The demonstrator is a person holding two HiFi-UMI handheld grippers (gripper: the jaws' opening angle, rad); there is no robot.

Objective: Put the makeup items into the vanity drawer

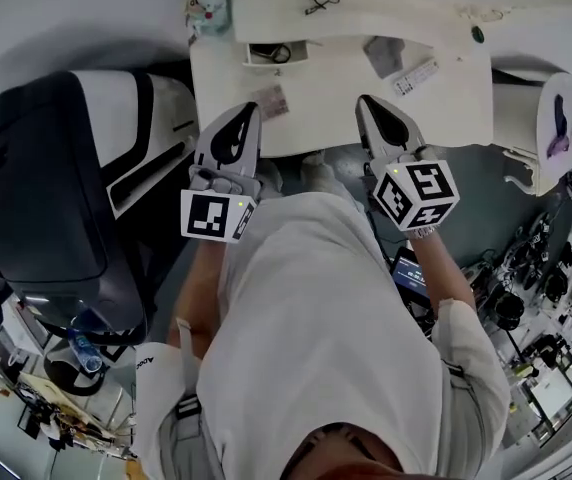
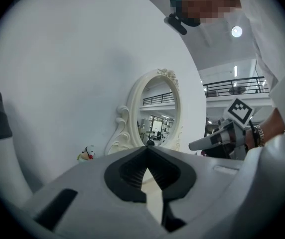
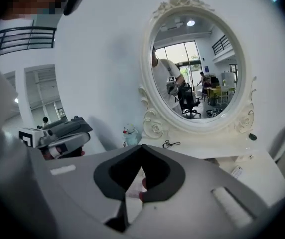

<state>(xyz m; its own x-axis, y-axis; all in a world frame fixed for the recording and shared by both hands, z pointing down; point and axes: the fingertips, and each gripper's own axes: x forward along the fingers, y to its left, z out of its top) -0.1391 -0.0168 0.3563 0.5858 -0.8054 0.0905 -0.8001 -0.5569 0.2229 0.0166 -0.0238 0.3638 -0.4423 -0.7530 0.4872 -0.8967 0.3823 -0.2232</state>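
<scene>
- Right gripper: jaws closed, tips meeting, empty; held above the front edge of the desk, pointing toward the mirror
- Left gripper: jaws likewise closed and empty; held level beside the right one, over the desk's front-left part
- Makeup items on the desk top: pink flat item just beyond the left gripper's tip; grey flat packet and white stick further back on the right, near each other
- Small drawer pulled out at back left, below the upper shelf; dark looped thing lies in it; cannot tell what it is
- Upper shelf: black looped clip on top; small plush figure at its left end
- Oval mirror in an ornate white frame rises behind the shelf; a person in white is reflected in it
- Large black-and-white unit stands left of the desk
</scene>
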